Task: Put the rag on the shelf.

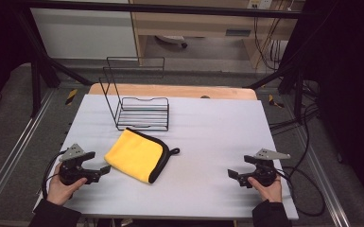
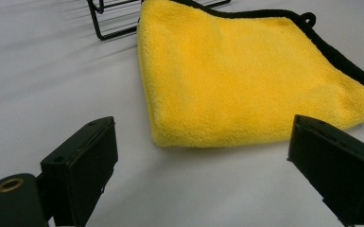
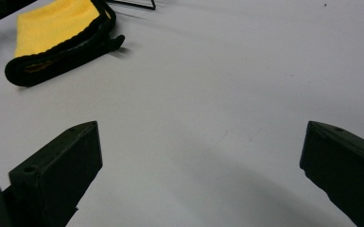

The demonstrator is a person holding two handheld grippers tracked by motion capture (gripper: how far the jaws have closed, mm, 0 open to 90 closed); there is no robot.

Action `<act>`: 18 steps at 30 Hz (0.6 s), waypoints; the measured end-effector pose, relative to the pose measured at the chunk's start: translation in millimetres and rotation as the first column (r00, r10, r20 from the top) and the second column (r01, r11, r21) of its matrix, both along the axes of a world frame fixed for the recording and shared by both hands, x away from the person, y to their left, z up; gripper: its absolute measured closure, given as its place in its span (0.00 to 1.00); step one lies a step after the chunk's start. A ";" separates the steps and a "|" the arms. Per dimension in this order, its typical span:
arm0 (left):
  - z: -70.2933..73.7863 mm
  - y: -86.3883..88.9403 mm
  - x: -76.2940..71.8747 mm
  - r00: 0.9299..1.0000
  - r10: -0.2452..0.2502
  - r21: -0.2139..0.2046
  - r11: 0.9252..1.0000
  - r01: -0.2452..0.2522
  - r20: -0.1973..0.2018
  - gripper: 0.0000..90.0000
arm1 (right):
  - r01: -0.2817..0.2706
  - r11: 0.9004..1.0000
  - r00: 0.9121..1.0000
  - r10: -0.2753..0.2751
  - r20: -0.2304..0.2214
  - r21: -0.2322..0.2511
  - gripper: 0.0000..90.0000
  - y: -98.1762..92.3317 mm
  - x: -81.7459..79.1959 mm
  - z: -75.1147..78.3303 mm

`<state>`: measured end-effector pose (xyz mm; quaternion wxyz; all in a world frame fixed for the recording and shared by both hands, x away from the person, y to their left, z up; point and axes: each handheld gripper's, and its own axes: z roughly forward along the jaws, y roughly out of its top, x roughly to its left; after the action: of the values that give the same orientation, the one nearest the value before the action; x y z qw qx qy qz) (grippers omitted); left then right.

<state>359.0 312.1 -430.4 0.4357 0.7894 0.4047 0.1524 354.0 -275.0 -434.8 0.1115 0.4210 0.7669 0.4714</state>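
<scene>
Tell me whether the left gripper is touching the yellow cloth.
Apart. In the left gripper view, bare table separates the open left gripper from the yellow cloth.

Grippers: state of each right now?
Left gripper: open, empty, facing the yellow cloth.
Right gripper: open, empty, over bare table.

Holding 1 tool in each hand, low at the near side. Left tool (image 1: 105,170) pointing inward, jaws standing wide apart with nothing between them; left hand (image 1: 64,188) gripping from below, dark sleeve showing. Right tool (image 1: 230,173) pointing inward toward the left one, jaws spread wide and empty; right hand (image 1: 267,188) wrapping the body.
</scene>
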 end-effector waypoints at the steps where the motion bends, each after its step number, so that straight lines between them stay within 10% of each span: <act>1: 0.5 -0.7 0.1 1.000 -0.002 0.004 1.000 0.002 -0.001 0.10 | 0.000 1.000 1.000 0.000 0.000 0.001 0.01 0.0 0.1 0.0; 18: 5.7 -23.0 -3.0 1.000 -0.015 0.016 1.000 0.015 -0.009 0.08 | -0.001 1.000 1.000 0.001 -0.002 -0.005 0.01 2.5 -0.9 -0.3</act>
<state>356.0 289.1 -424.6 0.4286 0.7965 0.3997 0.1487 353.1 -272.6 -435.1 0.1117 0.4207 0.7683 0.4692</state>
